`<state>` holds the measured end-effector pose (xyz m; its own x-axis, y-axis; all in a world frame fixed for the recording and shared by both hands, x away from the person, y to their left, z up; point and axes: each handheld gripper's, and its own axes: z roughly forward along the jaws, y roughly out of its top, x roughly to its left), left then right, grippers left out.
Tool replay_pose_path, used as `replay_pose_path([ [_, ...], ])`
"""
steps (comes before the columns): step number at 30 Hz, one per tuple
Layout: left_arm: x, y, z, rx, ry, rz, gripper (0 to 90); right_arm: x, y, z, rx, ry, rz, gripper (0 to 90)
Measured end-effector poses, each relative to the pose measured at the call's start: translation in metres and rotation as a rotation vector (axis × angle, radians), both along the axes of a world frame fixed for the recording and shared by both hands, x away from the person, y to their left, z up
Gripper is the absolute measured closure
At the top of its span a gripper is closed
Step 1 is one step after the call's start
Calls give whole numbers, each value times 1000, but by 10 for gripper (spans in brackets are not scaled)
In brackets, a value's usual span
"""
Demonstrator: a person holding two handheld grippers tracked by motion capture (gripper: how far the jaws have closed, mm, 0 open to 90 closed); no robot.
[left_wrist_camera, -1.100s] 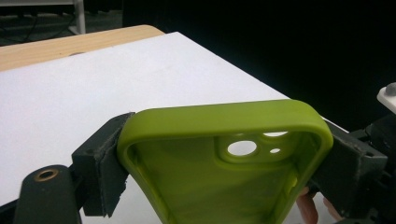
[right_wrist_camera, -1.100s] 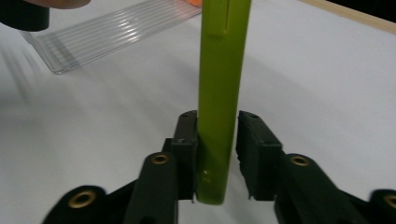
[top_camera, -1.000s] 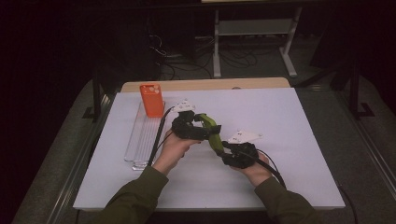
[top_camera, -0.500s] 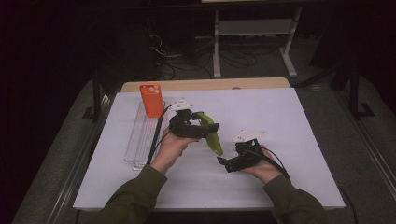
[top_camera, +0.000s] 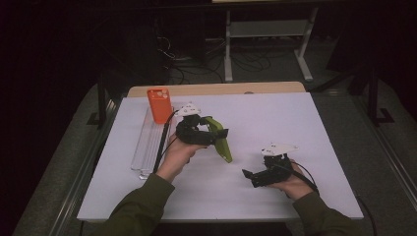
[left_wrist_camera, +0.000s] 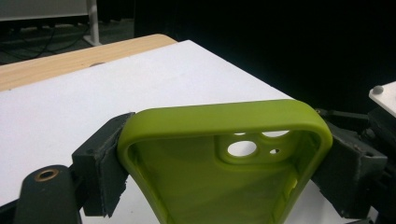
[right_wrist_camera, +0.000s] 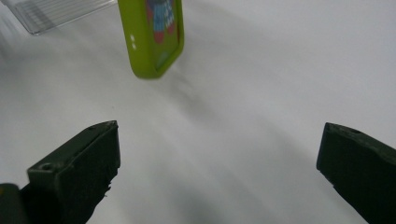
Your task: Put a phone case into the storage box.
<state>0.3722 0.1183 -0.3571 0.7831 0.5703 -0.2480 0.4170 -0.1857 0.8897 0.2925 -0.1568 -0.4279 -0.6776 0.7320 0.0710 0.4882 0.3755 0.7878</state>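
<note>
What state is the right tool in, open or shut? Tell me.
Open. The right tool has its two black jaws standing far apart over the white table, nothing between them; they have just been opening.

I can read no text, brand or number anywhere; the green phone case (right_wrist_camera: 152, 37) bears a red-and-blue printed picture on its back, too blurred to make out.
</note>
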Motion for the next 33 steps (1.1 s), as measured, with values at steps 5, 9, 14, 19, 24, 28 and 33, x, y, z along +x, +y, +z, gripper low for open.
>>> replay_pose_path([
  [5,0,2,1,13,-4,1,149,-7,-10,-5,-11,-2,-9,0],
  [9,0,2,2,12,-8,2,150,-11,-19,-11,-19,1,-5,0],
  [14,-1,3,6,27,-21,0,149,-11,-25,-15,-12,15,-1,0],
  [19,-1,6,16,52,-42,6,149,-10,-25,-15,-13,11,-4,0],
  [24,2,12,27,58,-54,10,149,-10,-24,-14,-10,11,-9,0],
  [28,6,17,33,62,-59,22,149,-10,-24,-13,-10,11,-7,0],
  [33,10,26,43,81,-69,34,149,-10,-24,-14,-10,5,6,0],
])
